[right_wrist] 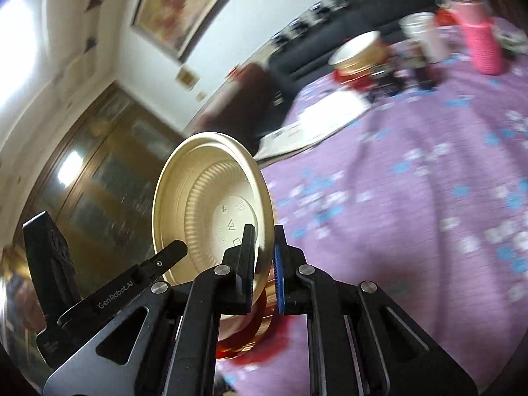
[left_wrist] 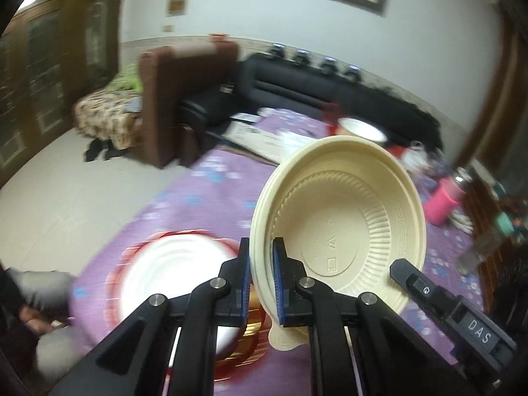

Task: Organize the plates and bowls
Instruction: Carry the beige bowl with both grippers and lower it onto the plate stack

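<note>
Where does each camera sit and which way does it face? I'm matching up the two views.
Left wrist: on the left gripper, facing down over the purple cloth toward the sofa; its fingers clamp a cream bowl; the right gripper's tip shows.
Right wrist: on the right gripper, rolled, facing cloth and cabinet; it clamps the bowl; the left gripper shows.
Shared: bowl, cloth, sofa, pink bottle.
</note>
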{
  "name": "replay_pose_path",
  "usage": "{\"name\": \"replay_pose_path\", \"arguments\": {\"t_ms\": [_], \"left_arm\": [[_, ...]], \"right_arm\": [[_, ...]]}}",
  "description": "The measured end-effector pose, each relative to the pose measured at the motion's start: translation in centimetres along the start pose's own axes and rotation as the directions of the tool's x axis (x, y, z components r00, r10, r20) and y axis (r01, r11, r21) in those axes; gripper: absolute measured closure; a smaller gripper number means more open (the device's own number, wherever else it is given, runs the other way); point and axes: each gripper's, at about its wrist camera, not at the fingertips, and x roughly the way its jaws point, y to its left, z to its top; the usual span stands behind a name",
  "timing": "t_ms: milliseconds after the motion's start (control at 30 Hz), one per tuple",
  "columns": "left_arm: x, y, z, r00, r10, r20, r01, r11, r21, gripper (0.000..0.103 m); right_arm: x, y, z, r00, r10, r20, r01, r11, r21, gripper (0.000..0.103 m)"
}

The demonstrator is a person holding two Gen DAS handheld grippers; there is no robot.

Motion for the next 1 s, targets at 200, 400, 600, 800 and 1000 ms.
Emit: {"name": "replay_pose_path", "arguments": {"t_ms": [200, 400, 600, 800, 1000], "left_arm": [[-0.6, 6.0, -1.2, 0.997, 0.079, -0.021, -0.08, 0.995, -0.065, 0.091], [1.9, 8.9, -2.5, 0.994, 0.068, -0.089, -0.079, 0.989, -0.124, 0.091], [3.6, 10.7, -3.1, 0.989, 0.05, -0.137, -0.071, 0.987, -0.147, 0.091], [4.8, 11.4, -3.9, 0.982, 0.033, -0.187, -0.065, 0.984, -0.168, 0.09], [3.4, 12.1, -3.7, 0.988, 0.028, -0.15, -0.057, 0.98, -0.191, 0.084]], "right_arm": [[4.9, 5.5, -3.5, 0.995, 0.038, -0.097, -0.048, 0.994, -0.101, 0.093], [8.0, 6.9, -6.0, 0.988, -0.013, -0.153, -0.013, 0.986, -0.166, 0.093], [9.8, 6.4, -7.0, 0.982, -0.067, -0.177, 0.035, 0.983, -0.18, 0.093], [11.2, 5.0, -8.0, 0.97, -0.113, -0.214, 0.08, 0.984, -0.156, 0.093], [11.0, 5.1, -8.3, 0.968, -0.12, -0.219, 0.085, 0.983, -0.16, 0.093]]}}
